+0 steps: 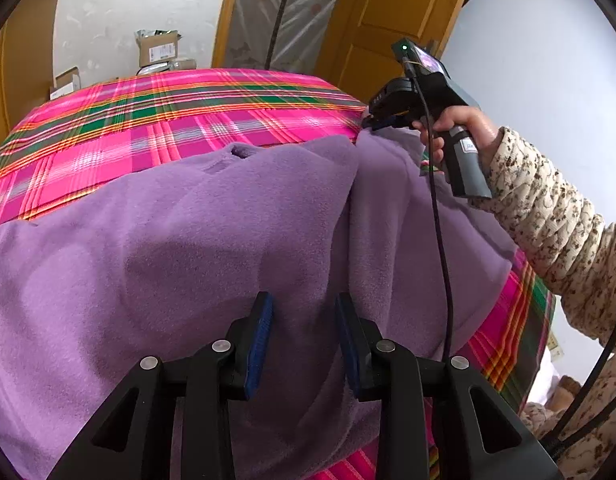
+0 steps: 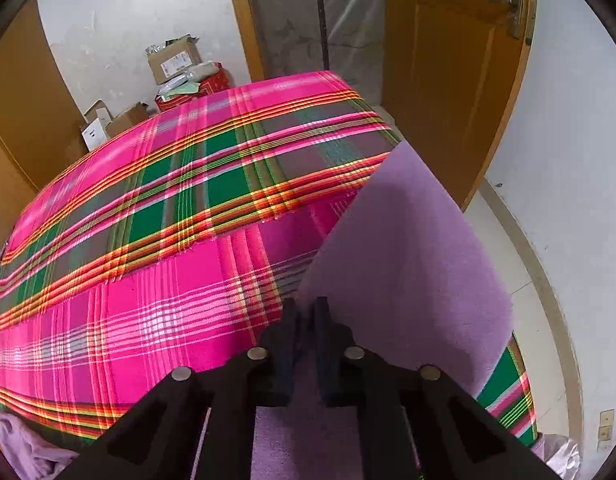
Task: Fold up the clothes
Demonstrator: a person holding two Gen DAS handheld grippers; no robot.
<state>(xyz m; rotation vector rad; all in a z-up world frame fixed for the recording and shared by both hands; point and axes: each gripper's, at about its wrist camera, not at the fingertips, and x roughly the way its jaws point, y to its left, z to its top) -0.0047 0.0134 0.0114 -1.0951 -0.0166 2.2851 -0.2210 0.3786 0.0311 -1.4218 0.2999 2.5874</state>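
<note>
your purple fleece garment [image 1: 196, 240] lies spread over the pink plaid bedspread [image 1: 148, 120], bunched along the near side, with a raised ridge running up its right part.

left gripper [image 1: 304, 320]: fingers spread, hovering just above the fleece, nothing between them.

right gripper [image 2: 306, 312]: fingers pressed nearly together and pinching an edge of the fleece; the left wrist view shows it at the far right edge of the garment, held by your hand [image 1: 460, 128]. a flap of the fleece [image 2: 408, 260] stands lifted off the bedspread from that pinch.

risks from here:
- the pinch is thin and right at the edge. fleece is thick and slick, so a fast pull could strip it out of the fingers and drop the flap crooked.
- the body isn't pinned by the left gripper. drag the flap across and the whole garment may slide or bunch more.
- the black cable [image 1: 440, 220] hangs over the fleece and could snag or get folded in.
- the garment sits near the right edge of the bed; extra slack may slip off.
</note>
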